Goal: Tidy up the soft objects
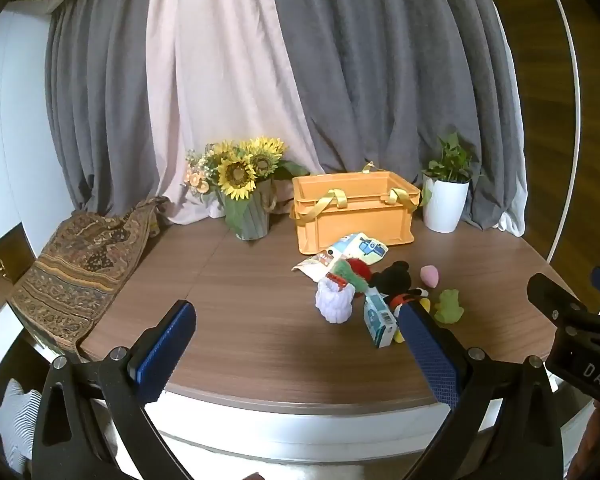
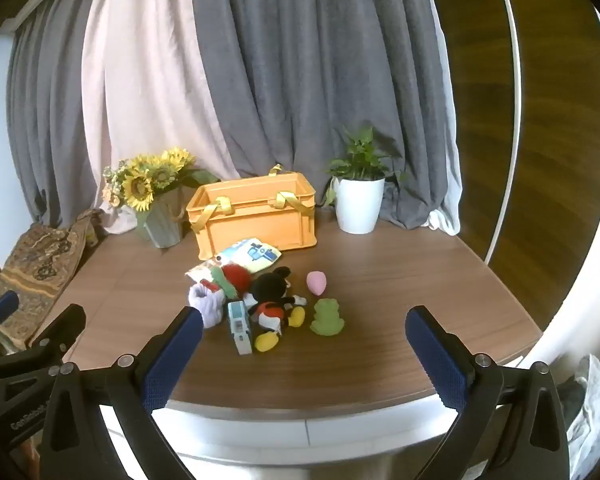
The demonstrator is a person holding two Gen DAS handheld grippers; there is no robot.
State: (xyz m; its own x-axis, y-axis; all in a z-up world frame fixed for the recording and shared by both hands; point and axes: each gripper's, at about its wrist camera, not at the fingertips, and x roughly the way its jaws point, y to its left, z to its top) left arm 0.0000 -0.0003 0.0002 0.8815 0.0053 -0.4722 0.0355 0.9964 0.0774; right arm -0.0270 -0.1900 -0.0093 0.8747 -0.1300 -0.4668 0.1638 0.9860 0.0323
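Near the middle of the bench (image 2: 380, 280), a cluster of small soft things lies loose: a black mouse doll (image 2: 274, 300) on its back, a green frog toy (image 2: 326, 322) just beside its yellow feet, a pink egg-shaped sponge (image 2: 316, 282) a little behind the frog, a pale knitted pouch (image 2: 208, 308) with a red and green plush piece (image 2: 230, 278) leaning over it, a printed cloth (image 2: 252, 256) resting against the front of the orange crate (image 2: 256, 216), and a small carton (image 2: 240, 330) standing next to the doll. The crate sits toward the back edge of the bench, between a vase of sunflowers (image 2: 152, 200) and a potted plant (image 2: 358, 196); what can be seen of its inside looks empty, though its floor is hidden. So the sorting seems barely begun: nothing appears to be stowed, and every soft item is left to gather, most likely into the crate. The left claw (image 1: 296, 344) hovers over the front edge with its pads spread wide and nothing between them. The right claw (image 2: 304, 354) is likewise spread apart and empty, aimed at the doll and frog.
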